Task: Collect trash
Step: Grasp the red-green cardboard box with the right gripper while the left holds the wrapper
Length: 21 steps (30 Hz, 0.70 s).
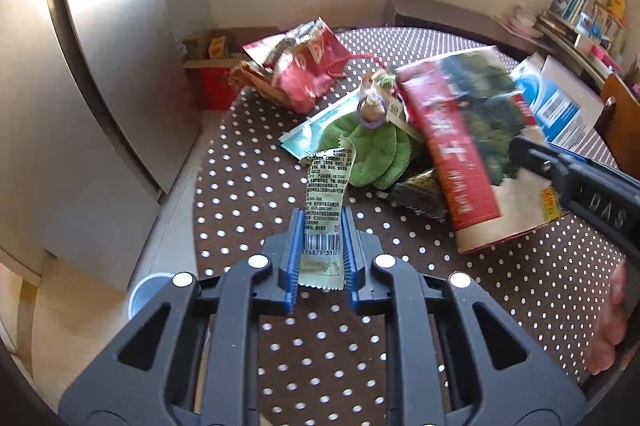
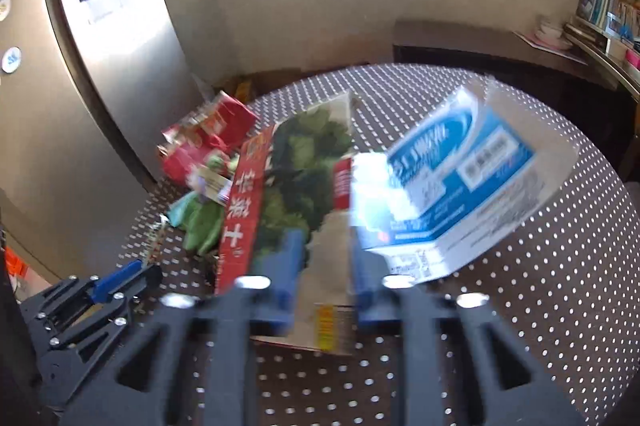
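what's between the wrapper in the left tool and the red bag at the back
In the left wrist view, a green cloth and a teal packet lie between the wrapper and red bag.

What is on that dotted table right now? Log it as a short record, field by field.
surface: round table with brown, white-dotted cloth
left gripper: shut on pale green wrapper, barcode end between the fingers
right gripper: shut on red-and-green paper bag, held tilted up
beside bag: blue-and-white carton
pile behind: red bag, green plush toy, teal packet
image quality: right wrist view blurred
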### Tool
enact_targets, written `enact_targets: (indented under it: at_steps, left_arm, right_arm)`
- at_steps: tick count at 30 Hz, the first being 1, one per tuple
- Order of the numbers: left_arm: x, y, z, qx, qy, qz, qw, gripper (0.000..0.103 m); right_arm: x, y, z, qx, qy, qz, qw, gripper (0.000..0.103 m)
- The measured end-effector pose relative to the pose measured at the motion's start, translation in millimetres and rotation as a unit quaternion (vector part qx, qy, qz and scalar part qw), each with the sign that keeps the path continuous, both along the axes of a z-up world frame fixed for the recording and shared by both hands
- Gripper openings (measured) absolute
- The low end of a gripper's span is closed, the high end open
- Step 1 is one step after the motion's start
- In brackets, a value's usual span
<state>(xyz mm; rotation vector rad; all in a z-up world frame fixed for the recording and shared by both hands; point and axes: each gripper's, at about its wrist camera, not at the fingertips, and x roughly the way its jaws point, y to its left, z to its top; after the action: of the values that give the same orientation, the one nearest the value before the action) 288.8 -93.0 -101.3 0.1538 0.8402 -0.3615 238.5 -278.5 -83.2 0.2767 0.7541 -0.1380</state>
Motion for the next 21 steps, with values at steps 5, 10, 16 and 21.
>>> enact_targets:
  at_steps: [5,10,16,21]
  left_arm:
    - [0.9,7.5,5.7,-0.018,-0.007,0.014,0.9997,0.019]
    - [-6.3,18.6,12.6,-0.026,-0.016,0.024,0.9992,0.019]
    - [-11.3,35.8,23.3,-0.038,-0.028,0.042,0.9980,0.019]
    - [-20.0,58.3,33.8,-0.045,-0.046,0.058,0.9963,0.019]
  right_arm:
    - [-6.6,-7.0,8.9,0.025,-0.025,-0.006,0.999,0.008]
    - [-27.8,-8.2,30.0,0.025,-0.059,-0.013,0.998,0.004]
    - [-41.4,2.5,50.8,0.008,-0.085,-0.001,0.996,0.004]
    - [-46.6,18.9,65.5,0.004,-0.104,0.017,0.994,0.004]
